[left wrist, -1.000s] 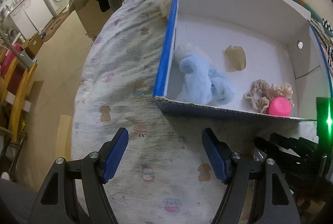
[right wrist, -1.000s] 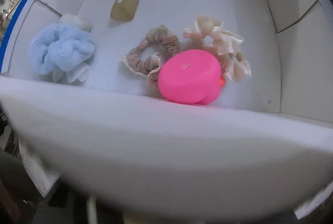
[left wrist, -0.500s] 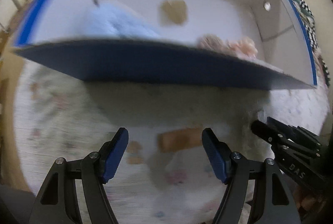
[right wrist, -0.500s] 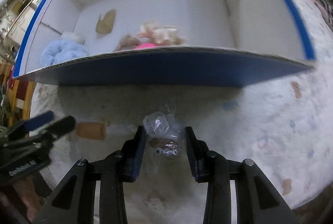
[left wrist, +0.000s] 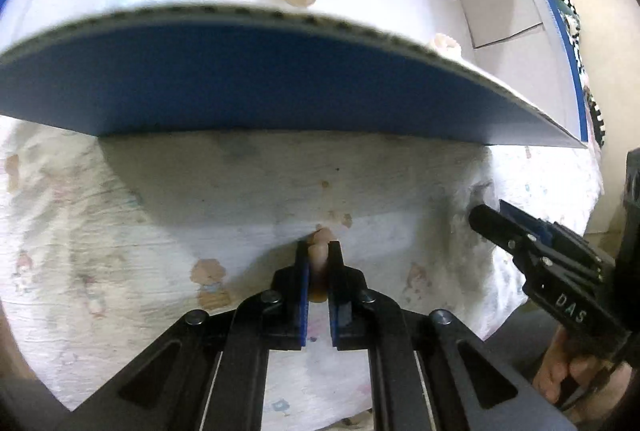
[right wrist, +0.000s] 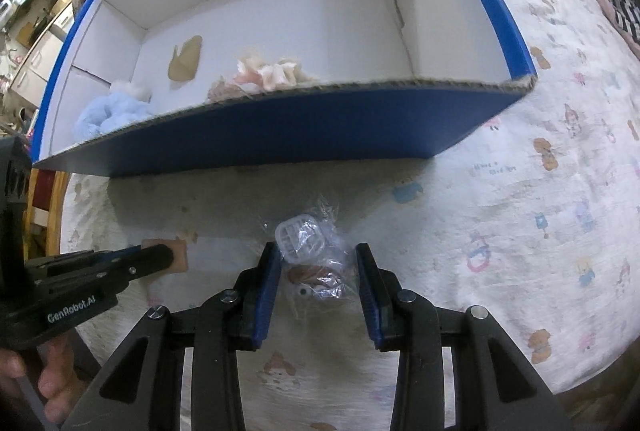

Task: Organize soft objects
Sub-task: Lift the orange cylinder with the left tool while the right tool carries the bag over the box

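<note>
My left gripper (left wrist: 319, 251) is shut on a small flat peach sponge pad (left wrist: 319, 255) lying on the printed blanket in front of the box; it also shows in the right wrist view (right wrist: 178, 255). My right gripper (right wrist: 318, 255) is open around a clear plastic packet (right wrist: 314, 251) holding a white cage-like piece and a brown item. The blue-and-white cardboard box (right wrist: 280, 123) holds a light blue plush (right wrist: 108, 113), a pink frilly scrunchie (right wrist: 266, 71) and a tan patch (right wrist: 185, 59).
The box's blue front wall (left wrist: 240, 83) stands close ahead of both grippers. The printed blanket (right wrist: 540, 191) stretches to the right. The right gripper's body (left wrist: 552, 271) is at the left view's right edge. Furniture stands far left (right wrist: 36, 27).
My left gripper moved forward and down and closed on the peach pad. My right gripper dropped from over the box to the blanket and now straddles the clear packet.
</note>
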`<control>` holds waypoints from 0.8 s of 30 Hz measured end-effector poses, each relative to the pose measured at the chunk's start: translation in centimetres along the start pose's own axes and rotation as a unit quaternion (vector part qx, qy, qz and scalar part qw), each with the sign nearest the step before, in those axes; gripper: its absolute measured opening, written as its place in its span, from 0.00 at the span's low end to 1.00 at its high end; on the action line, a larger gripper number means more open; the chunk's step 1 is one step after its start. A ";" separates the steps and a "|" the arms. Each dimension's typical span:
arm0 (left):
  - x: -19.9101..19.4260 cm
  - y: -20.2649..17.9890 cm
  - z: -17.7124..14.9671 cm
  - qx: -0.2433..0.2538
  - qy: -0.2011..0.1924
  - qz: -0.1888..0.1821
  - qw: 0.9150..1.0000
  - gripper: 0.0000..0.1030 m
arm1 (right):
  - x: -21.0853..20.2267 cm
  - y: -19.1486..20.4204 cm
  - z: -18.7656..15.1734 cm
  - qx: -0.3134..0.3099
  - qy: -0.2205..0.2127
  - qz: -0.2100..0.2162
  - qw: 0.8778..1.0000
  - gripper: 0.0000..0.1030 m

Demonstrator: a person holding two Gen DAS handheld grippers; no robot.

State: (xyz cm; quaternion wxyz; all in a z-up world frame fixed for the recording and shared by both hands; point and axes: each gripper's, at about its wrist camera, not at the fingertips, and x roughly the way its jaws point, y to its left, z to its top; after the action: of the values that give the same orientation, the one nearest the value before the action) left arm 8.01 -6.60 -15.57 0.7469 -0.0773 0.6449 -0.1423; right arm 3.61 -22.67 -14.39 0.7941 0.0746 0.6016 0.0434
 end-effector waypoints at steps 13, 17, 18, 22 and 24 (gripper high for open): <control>-3.9 3.5 -0.7 -0.038 -0.041 0.098 0.994 0.07 | -2.5 -1.3 1.0 -0.024 -0.003 0.027 0.999 0.38; -4.2 4.6 -1.3 -0.049 -0.050 0.118 0.991 0.07 | -2.7 0.1 1.2 -0.037 -0.005 0.034 0.999 0.38; -4.3 4.9 -1.4 -0.052 -0.052 0.122 0.990 0.07 | -2.8 0.4 1.2 -0.041 -0.006 0.037 0.998 0.38; -5.2 6.0 -2.1 -0.065 -0.056 0.132 0.988 0.07 | -3.2 1.6 1.1 -0.057 -0.010 0.044 0.997 0.38; -5.7 6.3 -2.5 -0.069 -0.062 0.136 0.986 0.07 | -3.3 2.0 0.9 -0.063 -0.010 0.048 0.997 0.38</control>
State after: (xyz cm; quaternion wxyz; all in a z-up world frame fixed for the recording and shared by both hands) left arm 5.54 1.31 -12.47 0.7906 -0.0489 0.6103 0.0107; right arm 3.63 -21.30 -10.69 0.8002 0.0538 0.5855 0.1183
